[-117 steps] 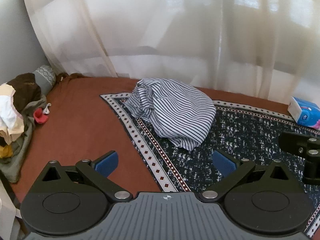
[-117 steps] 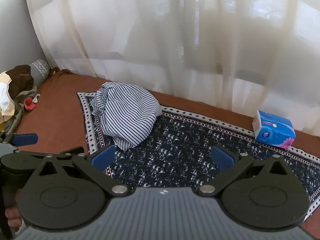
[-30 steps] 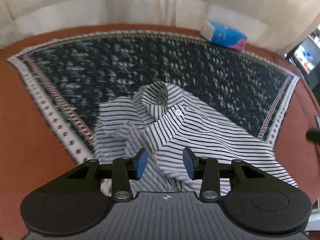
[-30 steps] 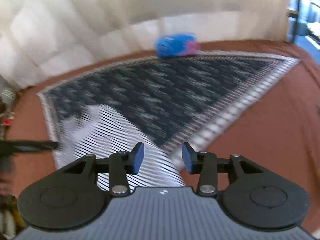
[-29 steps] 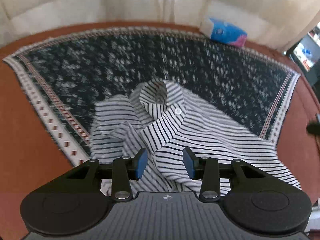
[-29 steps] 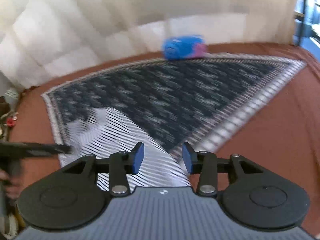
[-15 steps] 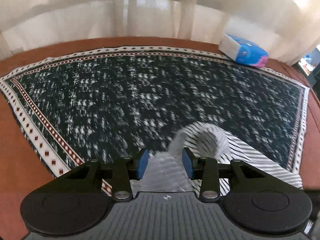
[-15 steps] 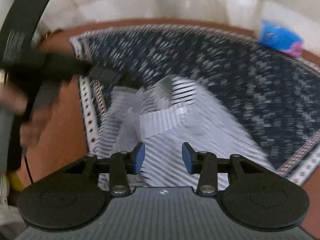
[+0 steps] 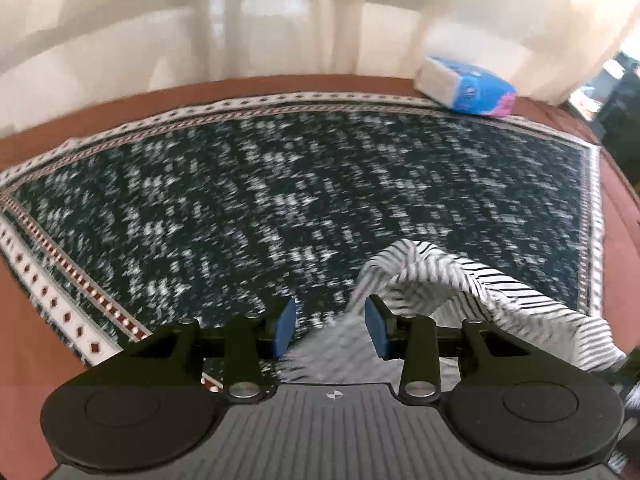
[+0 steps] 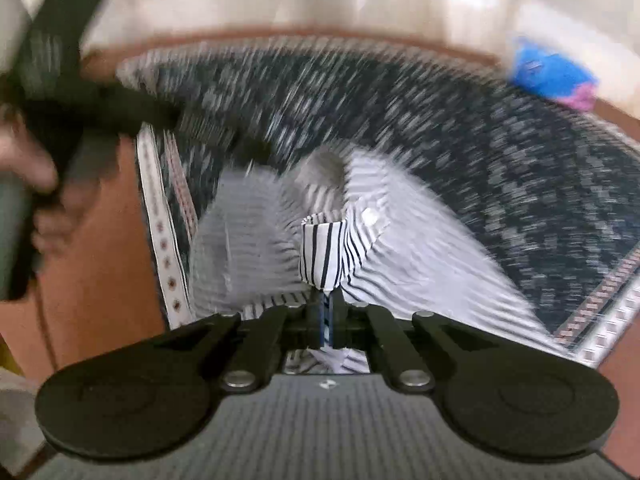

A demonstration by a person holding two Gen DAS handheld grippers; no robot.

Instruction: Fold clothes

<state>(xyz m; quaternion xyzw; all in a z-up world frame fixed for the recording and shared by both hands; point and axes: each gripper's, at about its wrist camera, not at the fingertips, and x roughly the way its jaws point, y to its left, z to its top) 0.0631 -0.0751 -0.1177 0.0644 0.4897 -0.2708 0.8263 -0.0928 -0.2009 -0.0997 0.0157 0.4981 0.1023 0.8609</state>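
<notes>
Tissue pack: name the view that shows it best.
The left wrist view. There the tissue pack sits fairly sharp at the far edge of the patterned rug, its white end and blue wrapper distinct. The right wrist view shows it only as a smeared blue and pink blur at upper right.

Thin striped cloth is seen in the shirt. The rug is woven and matt. Matt black plastic forms the right gripper.

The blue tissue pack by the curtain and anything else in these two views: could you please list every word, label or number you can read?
None can be read.
Blue tissue pack: printing shows in the left wrist view, too small and blurred to read; a smear in the right wrist view.
Striped shirt: stripes only, no label visible.
Patterned rug: pattern only.
</notes>
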